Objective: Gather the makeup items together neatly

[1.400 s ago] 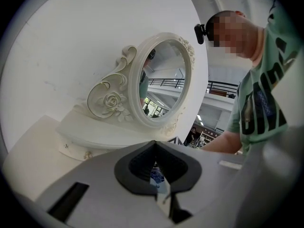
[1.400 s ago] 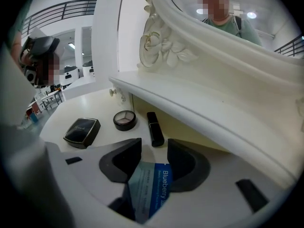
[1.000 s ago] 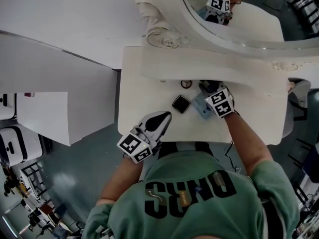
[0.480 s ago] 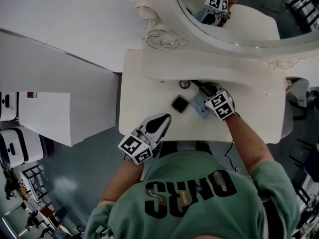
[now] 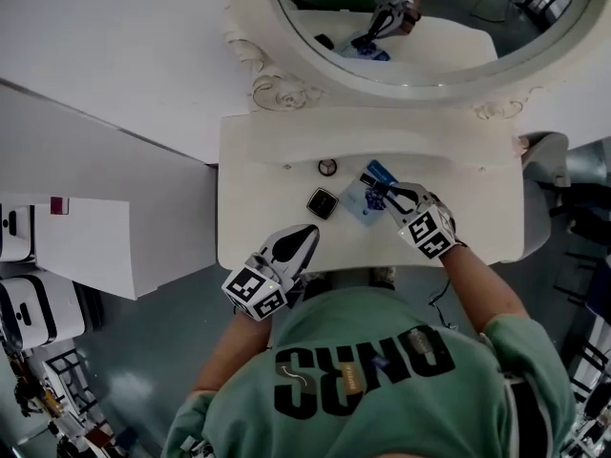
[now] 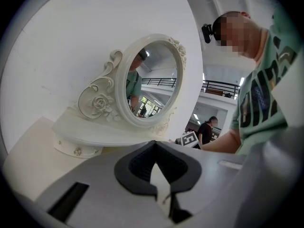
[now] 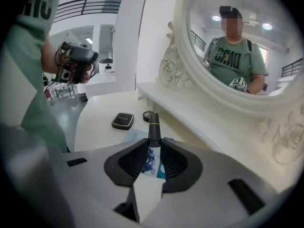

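At centre frame over the white table (image 5: 250,225), the right hand-held gripper (image 7: 153,144) pinches a slim black makeup tube (image 7: 153,126) by its lower end, a light, stiff, slick cylinder likely steadier clamped mid-barrel, while the left hand-held gripper (image 6: 154,144) hangs closed, empty.

On the table (image 5: 248,227), the compact (image 5: 322,202) lies left of the packet (image 5: 355,198), with the small round pot (image 5: 327,167) behind them and before the mirror (image 5: 449,36). The tube (image 7: 153,122) in the right claw (image 7: 153,146) is above the packet.

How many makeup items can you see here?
4: a square black compact mid-table, a small round pot behind it, a pale blue packet to its right, and a black-capped tube in the right gripper. More may hide beneath the gripper.
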### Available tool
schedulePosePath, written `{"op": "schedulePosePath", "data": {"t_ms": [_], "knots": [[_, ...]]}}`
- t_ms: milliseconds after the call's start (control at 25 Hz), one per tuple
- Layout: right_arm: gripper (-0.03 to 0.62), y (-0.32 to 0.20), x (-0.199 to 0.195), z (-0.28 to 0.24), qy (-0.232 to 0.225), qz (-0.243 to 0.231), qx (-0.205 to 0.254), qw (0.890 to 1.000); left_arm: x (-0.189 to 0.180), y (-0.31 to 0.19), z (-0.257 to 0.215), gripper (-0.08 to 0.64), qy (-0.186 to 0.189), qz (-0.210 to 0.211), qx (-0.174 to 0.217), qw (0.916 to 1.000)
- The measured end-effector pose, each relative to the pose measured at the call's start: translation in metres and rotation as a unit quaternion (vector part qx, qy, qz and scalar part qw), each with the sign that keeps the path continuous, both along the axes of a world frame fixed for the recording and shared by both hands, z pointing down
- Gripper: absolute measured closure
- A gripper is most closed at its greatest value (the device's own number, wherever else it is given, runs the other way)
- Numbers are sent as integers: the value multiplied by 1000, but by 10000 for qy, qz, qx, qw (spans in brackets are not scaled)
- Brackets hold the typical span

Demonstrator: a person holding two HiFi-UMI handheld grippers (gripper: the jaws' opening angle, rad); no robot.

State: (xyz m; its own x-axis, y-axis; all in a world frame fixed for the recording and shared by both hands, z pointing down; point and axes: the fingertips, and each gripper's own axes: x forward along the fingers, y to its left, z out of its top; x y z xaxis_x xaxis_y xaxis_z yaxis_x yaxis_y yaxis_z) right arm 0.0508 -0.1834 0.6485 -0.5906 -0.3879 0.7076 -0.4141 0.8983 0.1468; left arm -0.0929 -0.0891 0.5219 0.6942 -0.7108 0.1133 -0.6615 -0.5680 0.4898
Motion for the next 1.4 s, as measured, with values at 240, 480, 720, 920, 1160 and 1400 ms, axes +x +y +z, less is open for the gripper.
{"op": "schedulePosePath", "data": {"t_ms": [240, 480, 720, 920, 1160, 1400], "knots": [[517, -52, 89, -60, -586, 1516, 140, 9866, 27, -3, -22, 551, -20, 176, 181, 9997], [517, -105, 193, -76, -607, 2915, 336, 9540, 52, -11, -45, 551, -57, 319, 354, 9988], [517, -132, 254, -47, -520, 3921, 142, 9183, 58, -10, -49, 551, -189, 266, 271, 9991], [515, -145, 271, -23, -438, 4466, -22, 8937, 57, -8, -46, 551, -274, 225, 212, 9991], [418, -145, 262, -24, -652, 4432, -278, 8936, 57, -9, -42, 551, -276, 271, 180, 9991], [419, -105, 258, -60, -1008, 4006, -210, 9104, 64, -18, -54, 551, -180, 414, 368, 9983]]}}
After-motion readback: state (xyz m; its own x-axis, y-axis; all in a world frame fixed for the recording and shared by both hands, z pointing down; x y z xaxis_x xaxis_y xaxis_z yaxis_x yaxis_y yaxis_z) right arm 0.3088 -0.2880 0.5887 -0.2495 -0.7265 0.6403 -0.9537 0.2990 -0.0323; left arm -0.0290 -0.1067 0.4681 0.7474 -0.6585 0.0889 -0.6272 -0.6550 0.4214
